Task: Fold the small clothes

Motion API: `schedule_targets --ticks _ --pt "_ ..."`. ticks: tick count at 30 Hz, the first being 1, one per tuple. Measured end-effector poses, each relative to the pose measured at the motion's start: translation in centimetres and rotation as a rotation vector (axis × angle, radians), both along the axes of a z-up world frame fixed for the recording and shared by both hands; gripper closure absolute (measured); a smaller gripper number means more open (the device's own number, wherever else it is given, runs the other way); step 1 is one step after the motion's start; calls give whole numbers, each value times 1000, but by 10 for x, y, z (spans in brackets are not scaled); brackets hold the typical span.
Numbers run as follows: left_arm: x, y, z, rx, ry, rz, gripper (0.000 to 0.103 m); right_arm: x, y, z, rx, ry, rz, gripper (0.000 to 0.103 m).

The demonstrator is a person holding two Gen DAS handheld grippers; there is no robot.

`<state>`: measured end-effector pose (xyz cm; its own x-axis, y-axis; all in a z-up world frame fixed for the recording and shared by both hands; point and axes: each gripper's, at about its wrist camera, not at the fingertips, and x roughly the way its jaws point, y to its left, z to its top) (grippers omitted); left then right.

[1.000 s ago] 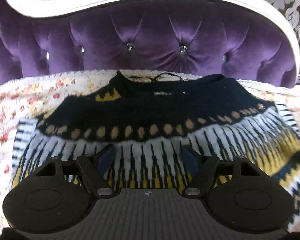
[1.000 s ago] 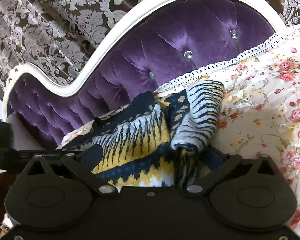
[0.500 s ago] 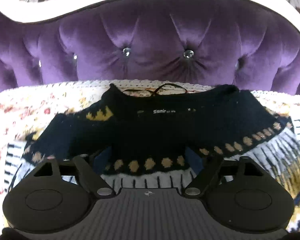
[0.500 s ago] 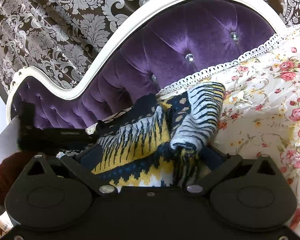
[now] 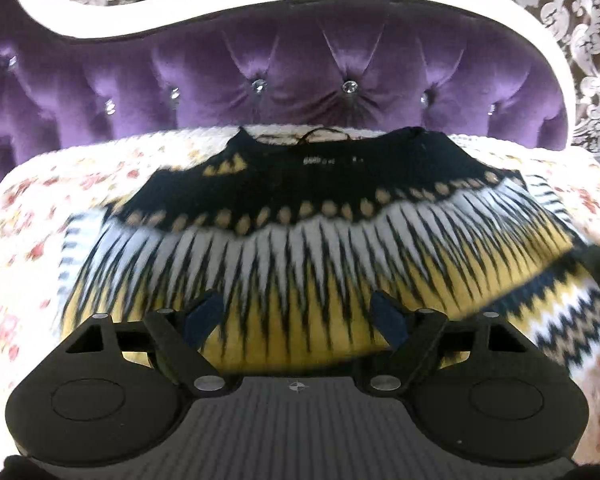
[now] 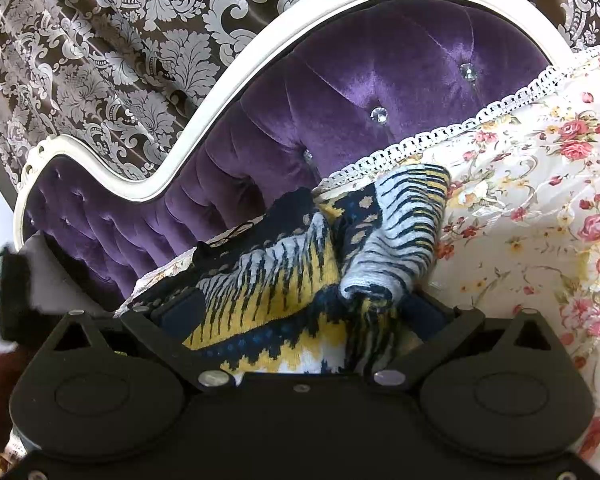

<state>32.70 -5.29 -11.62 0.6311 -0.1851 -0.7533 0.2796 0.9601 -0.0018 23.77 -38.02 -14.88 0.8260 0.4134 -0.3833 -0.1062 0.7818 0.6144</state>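
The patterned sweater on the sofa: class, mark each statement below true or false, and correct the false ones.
1. The sweater lies on a floral cover. True.
2. The sofa back is green leather. False: it is purple tufted velvet with crystal buttons.
3. The left gripper is clamped on the sweater's collar. False: it is open over the yellow band, with the collar far from it.
4. A bunched sleeve sits by the right gripper. True.
5. The sofa frame is white. True.
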Motion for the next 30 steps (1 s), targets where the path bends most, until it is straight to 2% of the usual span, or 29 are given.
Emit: schedule_targets --ticks 4,7,9,12,15,16,17,18,20,22,25,30 --pt "-26 16 -2 -22 17 19 23 0 0 0 -3 3 -1 0" --pt "-34 30 -18 -39 31 37 23 1 1 1 -8 10 -1 0" --pt "-39 37 -20 -59 -16 5 23 3 1 2 -12 19 0 0" --pt "-35 42 -11 -77 10 -9 23 6 0 4 -8 42 4 0" --pt "-35 59 0 -117 -11 27 23 13 -1 8 -4 89 17 1" --pt "-34 67 4 -130 -19 46 24 17 -1 11 -8 112 24 5" --pt "-34 73 7 -140 -27 62 24 20 -2 12 -5 138 25 23" --pt "-33 80 9 -150 -33 80 24 24 -4 11 11 170 23 49" --pt "-30 95 12 -169 -35 127 24 31 -8 4 74 252 21 70" --pt "-27 108 12 -188 -29 169 24 32 -5 7 60 259 6 71" --pt "-24 127 11 -208 -19 229 24 32 9 26 -37 243 -7 73" --pt "-24 147 15 -235 -12 263 24 36 43 77 -62 132 21 74"
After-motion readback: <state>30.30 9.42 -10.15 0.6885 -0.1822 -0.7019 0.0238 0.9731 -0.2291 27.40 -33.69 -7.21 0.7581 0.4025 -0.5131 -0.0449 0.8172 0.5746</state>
